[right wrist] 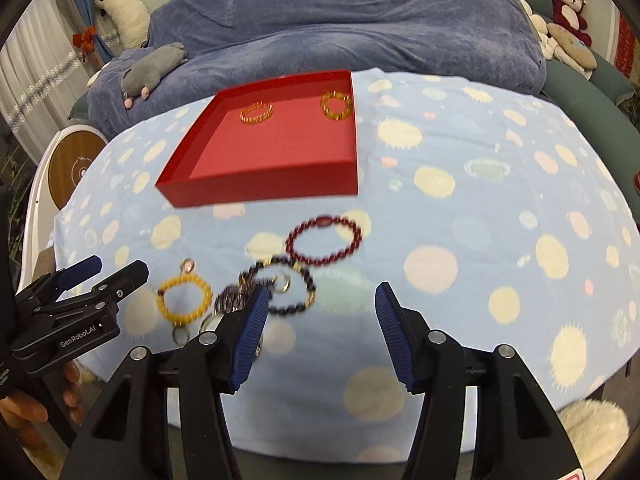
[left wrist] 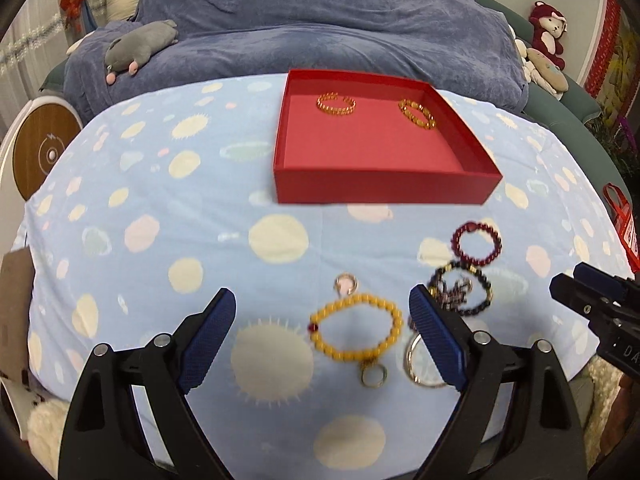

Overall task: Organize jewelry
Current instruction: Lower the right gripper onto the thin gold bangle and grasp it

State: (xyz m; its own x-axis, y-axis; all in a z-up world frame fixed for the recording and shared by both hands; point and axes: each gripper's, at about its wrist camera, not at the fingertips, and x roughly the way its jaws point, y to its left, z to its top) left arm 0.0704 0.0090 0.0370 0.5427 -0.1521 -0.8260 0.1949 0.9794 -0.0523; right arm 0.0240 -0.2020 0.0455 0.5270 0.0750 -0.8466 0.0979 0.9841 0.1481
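Note:
A red tray [left wrist: 380, 190] [right wrist: 260, 194] lies on the spotted blue cloth with two gold bracelets [left wrist: 336, 112] [right wrist: 256, 119] in its far half. In front of it lie a dark red bead bracelet [left wrist: 498, 245] [right wrist: 324, 222], a black bead bracelet [left wrist: 486, 294] [right wrist: 310, 285], a yellow bead bracelet [left wrist: 352, 299] [right wrist: 184, 279] and some metal rings [left wrist: 374, 376]. My left gripper [left wrist: 320, 292] [right wrist: 118, 266] hovers open over the yellow bracelet. My right gripper [right wrist: 322, 287] [left wrist: 570, 278] stands open beside the black bracelet, with only cloth between its fingers.
A sofa under a blue blanket [left wrist: 320, 20] runs behind the table, with a grey plush toy [left wrist: 140, 44] and a red plush toy [left wrist: 548, 32] on it. A round white and wood device [left wrist: 40, 152] stands at the left. A hand [right wrist: 24, 404] holds the left gripper.

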